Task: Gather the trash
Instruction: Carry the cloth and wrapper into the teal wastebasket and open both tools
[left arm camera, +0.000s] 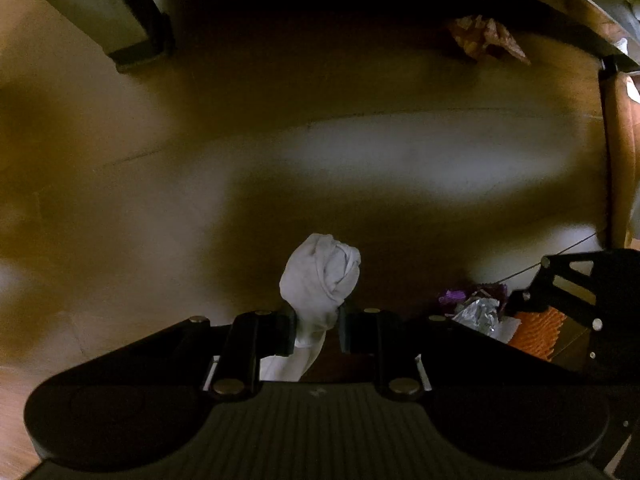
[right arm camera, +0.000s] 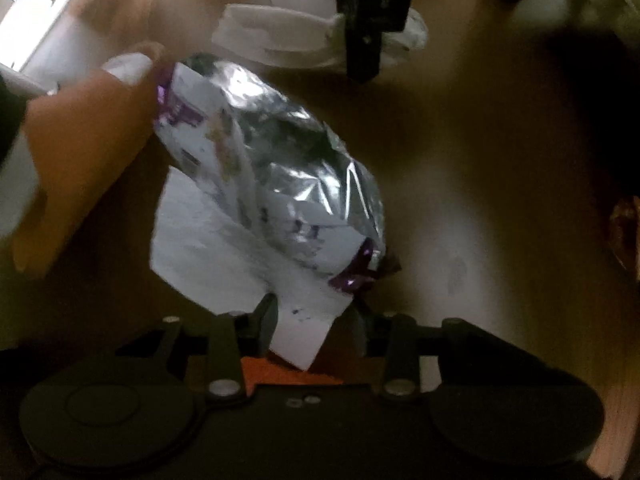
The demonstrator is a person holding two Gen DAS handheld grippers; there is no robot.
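Left gripper clamped on white tissue wad above floor, right gripper half wide over foil wrapper and white paper; probably dropping step, next needing reach to brown wrapper beneath table edge.

Left gripper clamps white rolled cloth, lower centre. Foil wrapper lower right; brown crumpled wrapper upper right.

A home, seemingly under a table: a wooden floor fills the frame, a furniture leg stands upper left, and a wooden chair leg runs down the right edge.
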